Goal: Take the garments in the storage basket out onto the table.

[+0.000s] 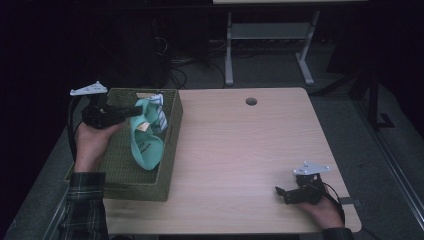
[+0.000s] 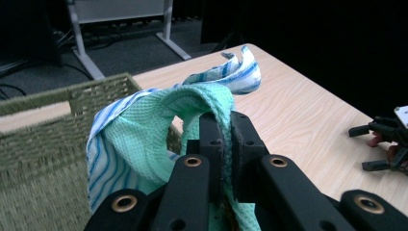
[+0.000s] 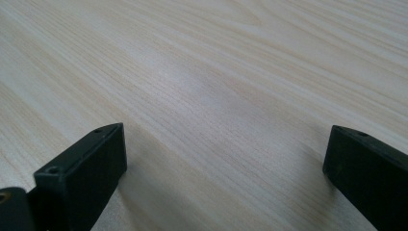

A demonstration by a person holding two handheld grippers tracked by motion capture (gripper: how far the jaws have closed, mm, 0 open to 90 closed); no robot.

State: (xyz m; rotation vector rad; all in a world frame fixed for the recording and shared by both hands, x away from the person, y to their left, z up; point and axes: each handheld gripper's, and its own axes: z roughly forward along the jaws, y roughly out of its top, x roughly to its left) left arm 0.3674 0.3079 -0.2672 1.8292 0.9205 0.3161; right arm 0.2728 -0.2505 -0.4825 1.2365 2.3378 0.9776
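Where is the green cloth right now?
In the high view the green cloth hangs at the left, pinched in the left tool above the woven basket, with a blue striped cloth bunched against it.

cloth tag (image 1: 143, 127) perhaps printed, nothing legible

A pale wood-grain table (image 1: 240, 150) carries the scene, with a round cable hole (image 1: 251, 101) near its far edge. On its left side sits a green woven basket (image 1: 167, 150), hanging slightly over the left edge. The rest of the tabletop lies open.
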